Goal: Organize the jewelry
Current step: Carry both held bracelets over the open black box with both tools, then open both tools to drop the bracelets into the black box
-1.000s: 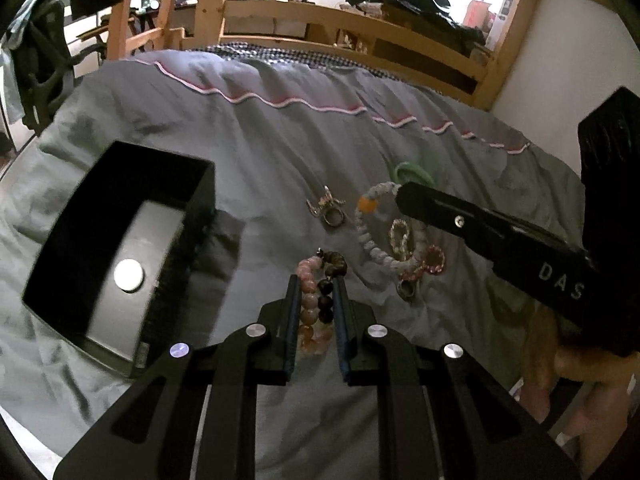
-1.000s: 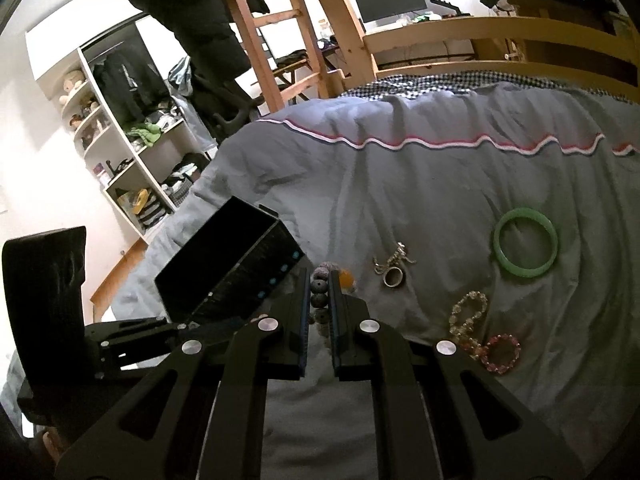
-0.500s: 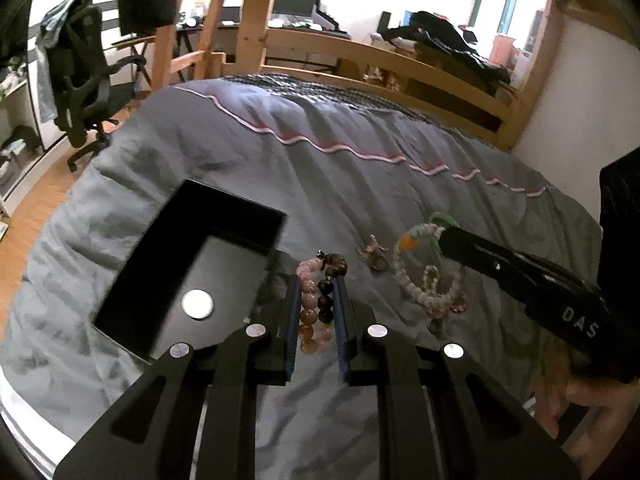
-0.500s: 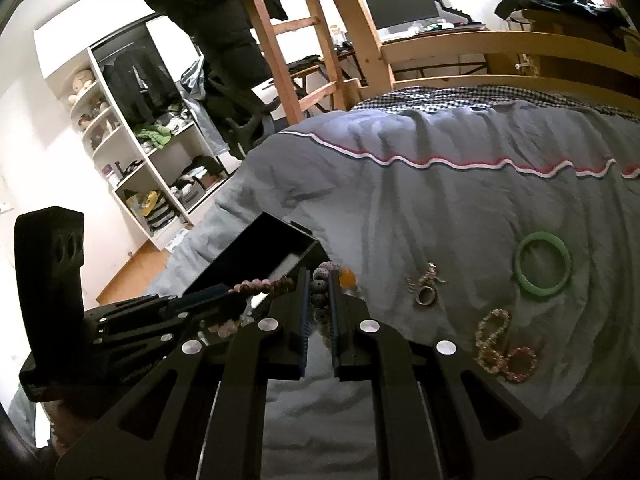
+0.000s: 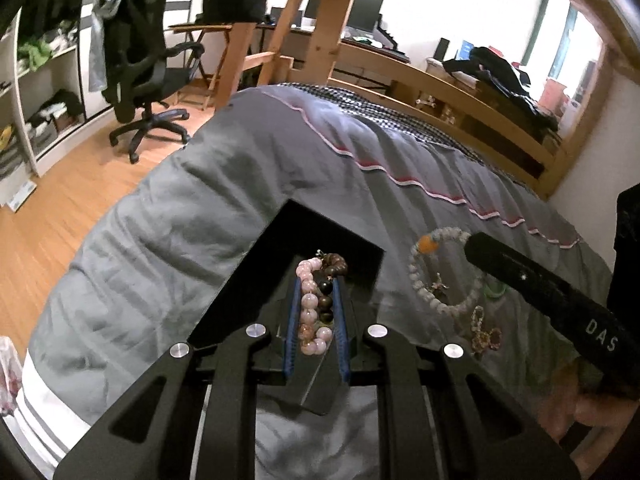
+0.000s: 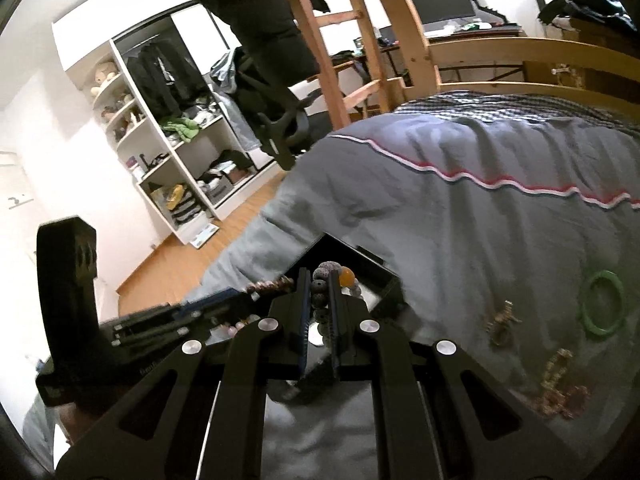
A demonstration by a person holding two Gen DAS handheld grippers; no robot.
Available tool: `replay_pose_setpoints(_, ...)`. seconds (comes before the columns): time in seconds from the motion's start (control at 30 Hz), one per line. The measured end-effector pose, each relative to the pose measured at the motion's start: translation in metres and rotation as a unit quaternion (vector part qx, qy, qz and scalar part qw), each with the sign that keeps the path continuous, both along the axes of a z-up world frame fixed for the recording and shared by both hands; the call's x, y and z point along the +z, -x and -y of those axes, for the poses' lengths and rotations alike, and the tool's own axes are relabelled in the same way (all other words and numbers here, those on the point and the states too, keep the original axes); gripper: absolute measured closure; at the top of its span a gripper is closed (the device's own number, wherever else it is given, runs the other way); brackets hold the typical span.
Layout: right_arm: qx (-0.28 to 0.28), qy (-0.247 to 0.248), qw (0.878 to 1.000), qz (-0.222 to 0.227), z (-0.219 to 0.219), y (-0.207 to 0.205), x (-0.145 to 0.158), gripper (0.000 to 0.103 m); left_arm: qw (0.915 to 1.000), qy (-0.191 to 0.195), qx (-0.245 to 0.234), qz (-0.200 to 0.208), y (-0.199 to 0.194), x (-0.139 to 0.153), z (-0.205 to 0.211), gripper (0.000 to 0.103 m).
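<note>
My left gripper is shut on a pink and dark bead bracelet and holds it over the open black box on the grey bed. My right gripper is shut on a grey bead bracelet with an orange bead, also over the black box. In the left wrist view that grey bracelet hangs from the right gripper's finger. The left gripper also shows in the right wrist view.
On the grey duvet lie a green bangle, a metal ring charm and small beaded bracelets. The bed's left edge drops to a wooden floor. An office chair and shelves stand beyond.
Both grippers have lifted their bracelets off the duvet and moved left, so they now hang over the black box.
</note>
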State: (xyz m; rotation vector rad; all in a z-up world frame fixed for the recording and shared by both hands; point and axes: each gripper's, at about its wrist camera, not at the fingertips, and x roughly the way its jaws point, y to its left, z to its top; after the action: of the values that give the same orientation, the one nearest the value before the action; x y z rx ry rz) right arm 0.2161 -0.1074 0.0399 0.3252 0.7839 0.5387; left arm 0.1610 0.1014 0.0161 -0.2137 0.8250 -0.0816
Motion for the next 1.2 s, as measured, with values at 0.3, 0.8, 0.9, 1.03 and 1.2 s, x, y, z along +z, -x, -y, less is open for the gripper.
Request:
replay_pose_setpoints(0.3, 0.018, -0.012, 0.999, -0.041, -0.037, -0.029, -0.035, 0.094, 0.9977, 0.02, 0.013, -0.064, -0.012, -0.025, -0.017, 0.088)
replay_pose_setpoints(0.8, 0.03, -0.029, 0.995, -0.095, -0.043, -0.033, -0.074, 0.094, 0.9939, 0.038, 0.034, -0.097, -0.015, -0.04, -0.027, 0.087)
replay_pose_setpoints(0.9, 0.024, -0.032, 0.994, -0.103, -0.041, -0.034, -0.075, 0.092, 0.9945, 0.039, 0.043, -0.087, -0.013, -0.036, -0.031, 0.069)
replay_pose_setpoints(1.03, 0.007, -0.027, 0.995, -0.094, -0.033, -0.031, -0.069, 0.045, 0.9959, 0.04, 0.054, -0.061, -0.009, -0.025, -0.035, 0.052)
replay_pose_setpoints(1.2, -0.027, -0.016, 0.997, -0.074, -0.016, -0.026, -0.058, 0.01, 0.997, 0.035, 0.056, -0.04, -0.007, -0.017, -0.032, 0.026)
